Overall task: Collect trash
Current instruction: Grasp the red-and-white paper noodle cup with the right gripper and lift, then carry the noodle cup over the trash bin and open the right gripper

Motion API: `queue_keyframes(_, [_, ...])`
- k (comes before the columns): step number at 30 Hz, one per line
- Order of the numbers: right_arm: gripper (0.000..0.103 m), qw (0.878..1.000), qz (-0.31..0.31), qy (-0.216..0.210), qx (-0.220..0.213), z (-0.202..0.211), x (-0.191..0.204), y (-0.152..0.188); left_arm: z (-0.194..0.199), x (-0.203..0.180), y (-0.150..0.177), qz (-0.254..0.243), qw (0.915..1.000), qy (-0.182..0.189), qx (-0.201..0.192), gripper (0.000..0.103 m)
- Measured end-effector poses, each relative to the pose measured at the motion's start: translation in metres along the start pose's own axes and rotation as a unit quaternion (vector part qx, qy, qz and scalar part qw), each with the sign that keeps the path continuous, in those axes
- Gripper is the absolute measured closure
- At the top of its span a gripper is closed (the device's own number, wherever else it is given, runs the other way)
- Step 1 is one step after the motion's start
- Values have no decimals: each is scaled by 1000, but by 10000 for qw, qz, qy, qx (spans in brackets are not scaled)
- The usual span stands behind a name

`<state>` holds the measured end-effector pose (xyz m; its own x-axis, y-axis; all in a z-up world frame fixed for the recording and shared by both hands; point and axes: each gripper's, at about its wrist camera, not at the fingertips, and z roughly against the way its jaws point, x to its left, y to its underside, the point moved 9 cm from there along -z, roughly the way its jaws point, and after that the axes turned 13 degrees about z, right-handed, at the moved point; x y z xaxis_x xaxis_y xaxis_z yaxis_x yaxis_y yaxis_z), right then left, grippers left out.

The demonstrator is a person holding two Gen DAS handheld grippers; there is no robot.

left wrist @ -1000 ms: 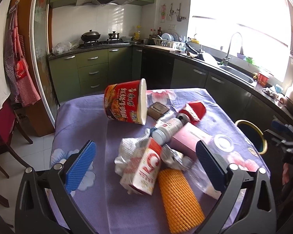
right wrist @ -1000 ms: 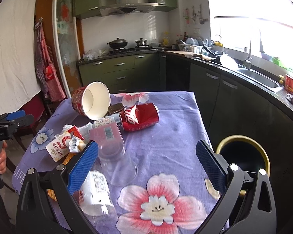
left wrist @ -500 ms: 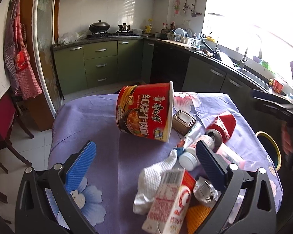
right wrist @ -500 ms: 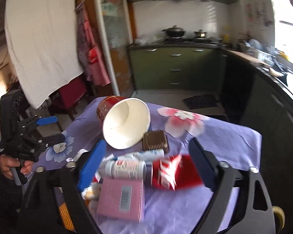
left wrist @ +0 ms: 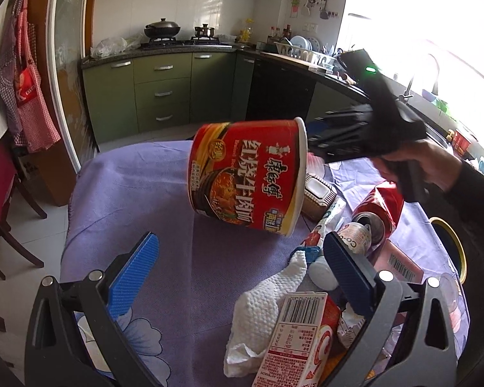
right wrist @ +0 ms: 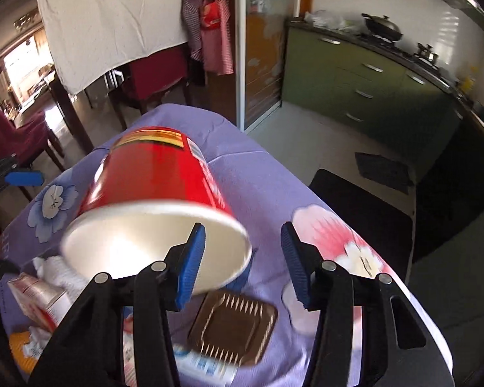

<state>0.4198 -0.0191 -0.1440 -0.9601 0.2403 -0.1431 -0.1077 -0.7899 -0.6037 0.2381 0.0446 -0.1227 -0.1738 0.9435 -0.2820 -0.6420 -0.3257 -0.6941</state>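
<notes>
The right gripper (right wrist: 243, 261), jaws just closing around the rim of the tipped noodle cup (right wrist: 151, 200) on the table (right wrist: 258, 174) without pinching yet, should bite the wall squarely; the left gripper (left wrist: 240, 269) is open, empty.

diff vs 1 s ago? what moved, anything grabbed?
The right gripper swung from the table's bin side over to the noodle cup; its jaws have just been closing around the cup's rim, not yet pinching it. The left gripper eased toward the cup, open and empty. The trash pile is unmoved.
</notes>
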Motion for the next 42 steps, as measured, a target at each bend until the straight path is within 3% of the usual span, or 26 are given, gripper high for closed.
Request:
queue_keyframes(1, [71, 10000, 25, 2, 42, -9, -1, -4, -1, 0, 1, -5, 10000, 17, 12, 6])
queue_keyframes(2, [88, 10000, 27, -31, 51, -15, -2, -7, -2, 0, 1, -12, 10000, 25, 26, 6])
queue_keyframes(5, [98, 9995, -152, -239, -123, -16, 0, -20, -2, 2, 2, -8, 10000, 23, 16, 6])
queue_keyframes(12, [99, 9941, -960, -51, -507, 62, -10, -27, 6, -6, 3, -116, 9998, 112, -92, 6])
queue_keyframes(16, [99, 9830, -1685, 282, -677, 138, -22, 7, 16, -17, 4, -317, 9991, 155, -214, 6])
queue_keyframes(19, [99, 9624, -2553, 559, -744, 207, -29, 66, 25, -25, 4, -408, 9983, 299, -283, 6])
queue_keyframes(25, [99, 8947, -4147, 1604, -422, 326, -28, 226, 42, -47, 9, -648, 9959, 500, -394, 6])
queue_keyframes(29, [99, 8270, -5236, 2048, 18, 371, -21, 357, 47, -62, 14, -761, 9945, 605, -382, 6])
queue_keyframes(31, [99, 7991, -5611, 2143, 269, 369, -19, 403, 50, -70, 17, -804, 9938, 687, -348, 6])
queue_keyframes(32, [99, 7788, -5874, 2151, 468, 364, -20, 437, 52, -74, 19, -822, 9934, 731, -334, 6])
queue_keyframes(36, [99, 7375, -6388, 2043, 798, 340, -30, 513, 58, -87, 24, -931, 9919, 818, -292, 6])
queue_keyframes(38, [99, 7255, -6549, 1916, 900, 319, -31, 536, 61, -90, 26, -977, 9916, 801, -277, 6])
queue_keyframes(42, [97, 7177, -6667, 1694, 1087, 284, -37, 555, 64, -92, 28, -984, 9919, 758, -260, 6])
